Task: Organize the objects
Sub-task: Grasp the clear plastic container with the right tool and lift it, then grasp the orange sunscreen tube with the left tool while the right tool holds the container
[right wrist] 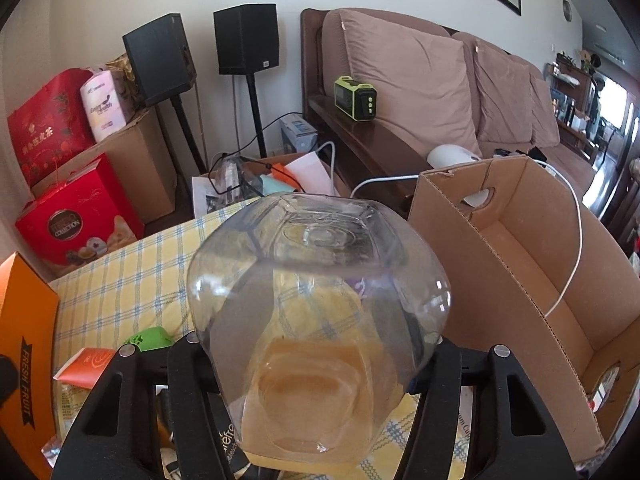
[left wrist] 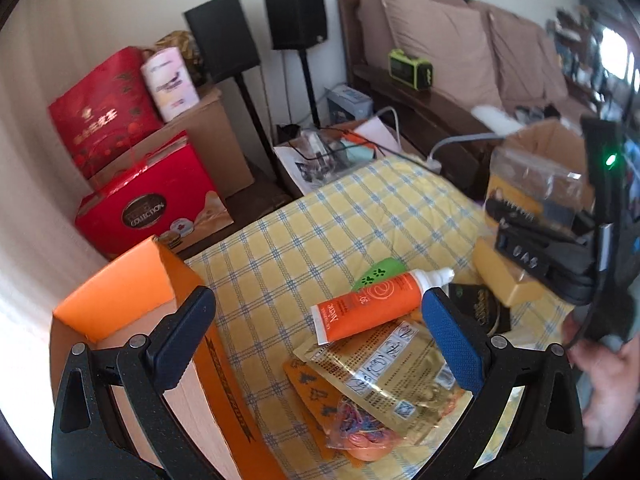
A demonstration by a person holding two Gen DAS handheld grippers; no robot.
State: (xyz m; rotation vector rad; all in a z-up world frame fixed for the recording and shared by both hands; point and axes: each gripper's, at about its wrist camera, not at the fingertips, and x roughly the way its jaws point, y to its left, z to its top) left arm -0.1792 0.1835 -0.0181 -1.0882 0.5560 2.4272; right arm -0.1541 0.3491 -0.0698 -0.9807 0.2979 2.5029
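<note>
My right gripper [right wrist: 316,344] is shut on a clear plastic jar [right wrist: 316,292] with a tan lid, held above the checked cloth next to the open cardboard box [right wrist: 520,264]. In the left wrist view the same gripper [left wrist: 532,240] carries the jar [left wrist: 536,184] at the right. My left gripper [left wrist: 316,316] is open and empty over the cloth, above an orange tube [left wrist: 372,304], a gold pouch [left wrist: 392,376], a bag of rubber bands [left wrist: 360,428] and a green object [left wrist: 378,272]. An orange fruit box [left wrist: 132,304] stands by its left finger.
A yellow box [left wrist: 504,280] and a dark packet [left wrist: 480,308] lie at the right of the yellow checked cloth [left wrist: 320,220]. Red gift boxes [left wrist: 152,204], speakers on stands [left wrist: 296,16] and a sofa [left wrist: 440,48] lie beyond. A white cable [right wrist: 576,240] hangs into the cardboard box.
</note>
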